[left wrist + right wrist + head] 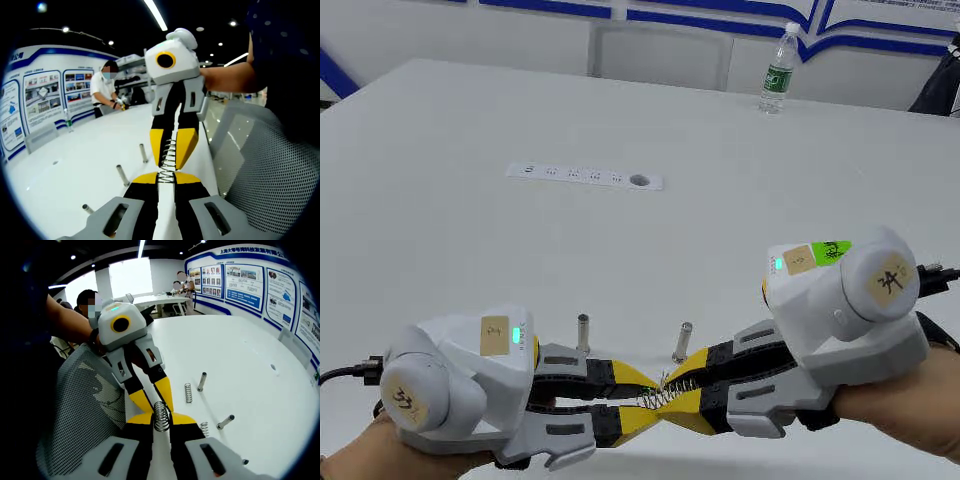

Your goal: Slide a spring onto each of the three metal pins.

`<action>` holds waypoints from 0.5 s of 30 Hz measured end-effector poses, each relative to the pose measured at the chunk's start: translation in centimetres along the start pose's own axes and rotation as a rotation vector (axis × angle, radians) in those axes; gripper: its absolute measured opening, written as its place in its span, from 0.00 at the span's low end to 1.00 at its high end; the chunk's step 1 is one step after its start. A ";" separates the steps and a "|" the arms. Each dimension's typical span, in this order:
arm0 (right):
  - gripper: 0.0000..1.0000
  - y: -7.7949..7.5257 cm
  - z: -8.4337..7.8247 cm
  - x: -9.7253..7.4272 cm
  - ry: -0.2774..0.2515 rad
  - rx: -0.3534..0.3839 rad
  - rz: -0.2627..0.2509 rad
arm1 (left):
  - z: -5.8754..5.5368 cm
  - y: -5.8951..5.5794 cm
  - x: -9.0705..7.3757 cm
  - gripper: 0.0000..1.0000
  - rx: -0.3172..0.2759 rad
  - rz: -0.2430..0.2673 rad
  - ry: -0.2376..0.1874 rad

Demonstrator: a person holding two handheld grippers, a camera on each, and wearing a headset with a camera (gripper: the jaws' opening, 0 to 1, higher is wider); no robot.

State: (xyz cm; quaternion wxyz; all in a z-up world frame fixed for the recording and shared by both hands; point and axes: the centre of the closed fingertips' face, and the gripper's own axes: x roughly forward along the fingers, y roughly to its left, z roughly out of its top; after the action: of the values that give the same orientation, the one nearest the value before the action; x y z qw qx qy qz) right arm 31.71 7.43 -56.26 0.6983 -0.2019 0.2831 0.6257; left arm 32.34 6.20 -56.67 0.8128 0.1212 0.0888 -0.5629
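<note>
A steel spring (pixel 670 392) is stretched between the two gripper tips near the table's front edge. My left gripper (pixel 650 398) is shut on one end and my right gripper (pixel 682 388) is shut on the other, tips almost touching. The left gripper view shows the spring (pixel 168 159) running up between the right gripper's yellow jaws. In the right gripper view the spring (pixel 160 416) is seen end-on at my own tips. Just beyond the tips stand an upright metal pin (pixel 583 333) and a tilted pin (pixel 682 342). Two loose springs (pixel 188 392) (pixel 205 428) lie by the pins (pixel 202 381).
A white power strip (pixel 585 177) lies mid-table, with a water bottle (pixel 779 70) and a chair (pixel 660 55) at the far edge. A mesh chair (pixel 270 170) stands behind the grippers. A person (pixel 107 90) works at another table.
</note>
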 end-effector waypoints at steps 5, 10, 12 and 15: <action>0.12 0.1 0.5 0.0 -0.001 -0.005 -0.001 | -0.2 0.0 0.2 0.11 0.003 0.001 0.007; 0.12 0.1 0.7 0.1 0.012 -0.011 0.001 | -0.4 -0.2 0.4 0.11 0.023 -0.003 0.024; 0.12 0.1 0.7 0.1 0.014 -0.008 0.003 | -0.7 0.0 0.3 0.13 0.018 0.003 0.038; 0.12 -0.2 0.5 -0.2 0.025 -0.010 -0.003 | -0.8 0.3 0.1 0.16 0.013 0.014 0.042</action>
State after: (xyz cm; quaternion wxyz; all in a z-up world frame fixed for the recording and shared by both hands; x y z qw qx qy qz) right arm 31.93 7.56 -55.71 0.6947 -0.2138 0.2882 0.6234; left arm 32.64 6.48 -57.43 0.8139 0.1392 0.1015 -0.5548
